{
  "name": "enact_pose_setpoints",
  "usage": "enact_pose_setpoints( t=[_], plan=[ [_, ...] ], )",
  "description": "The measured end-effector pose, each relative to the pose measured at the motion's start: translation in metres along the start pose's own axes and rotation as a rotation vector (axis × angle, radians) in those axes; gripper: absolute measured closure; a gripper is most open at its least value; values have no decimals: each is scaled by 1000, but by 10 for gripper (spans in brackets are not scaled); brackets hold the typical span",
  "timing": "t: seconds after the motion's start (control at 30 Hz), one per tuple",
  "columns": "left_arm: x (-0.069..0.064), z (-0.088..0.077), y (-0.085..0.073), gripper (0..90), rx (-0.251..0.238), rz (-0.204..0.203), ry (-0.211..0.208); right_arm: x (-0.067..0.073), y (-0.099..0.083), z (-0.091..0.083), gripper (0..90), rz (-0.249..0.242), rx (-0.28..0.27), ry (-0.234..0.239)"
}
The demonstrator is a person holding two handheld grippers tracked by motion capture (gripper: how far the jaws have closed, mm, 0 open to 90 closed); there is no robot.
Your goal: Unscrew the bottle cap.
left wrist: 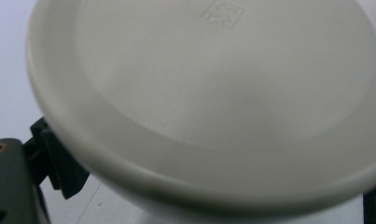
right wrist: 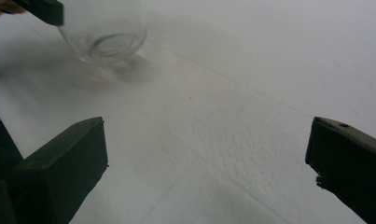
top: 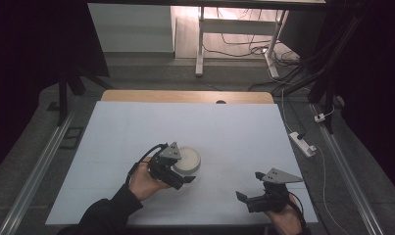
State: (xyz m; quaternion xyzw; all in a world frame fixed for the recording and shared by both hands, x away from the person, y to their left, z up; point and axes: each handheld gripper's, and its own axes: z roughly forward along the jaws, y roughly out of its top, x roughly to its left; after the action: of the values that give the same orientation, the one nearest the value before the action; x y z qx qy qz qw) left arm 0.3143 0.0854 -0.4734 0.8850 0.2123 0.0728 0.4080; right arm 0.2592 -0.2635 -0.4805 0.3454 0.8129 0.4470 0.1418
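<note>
White-lidded glass jar (on the table) is flanked by the left gripper; grip cannot be told. Right gripper is held wide open, empty.

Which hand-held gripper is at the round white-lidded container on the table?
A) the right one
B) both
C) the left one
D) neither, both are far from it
C: the left hand-held gripper has its jaws around the container, while the right hand-held gripper sits apart with its jaws spread over the bare table.
</note>
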Motion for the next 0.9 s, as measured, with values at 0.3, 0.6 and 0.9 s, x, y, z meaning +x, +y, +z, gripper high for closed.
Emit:
enact_pose_setpoints(
  t=[0.3,0.6,0.9],
  plan=[
    [-1,-1,0,75,-2,8,0,10,16,8,0,-15,-28,69],
    [0,-1,0,75,-4,14,-11,16,27,18,0,-41,-21,110],
    [0,1,-1,75,0,22,-20,26,45,24,0,-86,-55,165]
  ],
)
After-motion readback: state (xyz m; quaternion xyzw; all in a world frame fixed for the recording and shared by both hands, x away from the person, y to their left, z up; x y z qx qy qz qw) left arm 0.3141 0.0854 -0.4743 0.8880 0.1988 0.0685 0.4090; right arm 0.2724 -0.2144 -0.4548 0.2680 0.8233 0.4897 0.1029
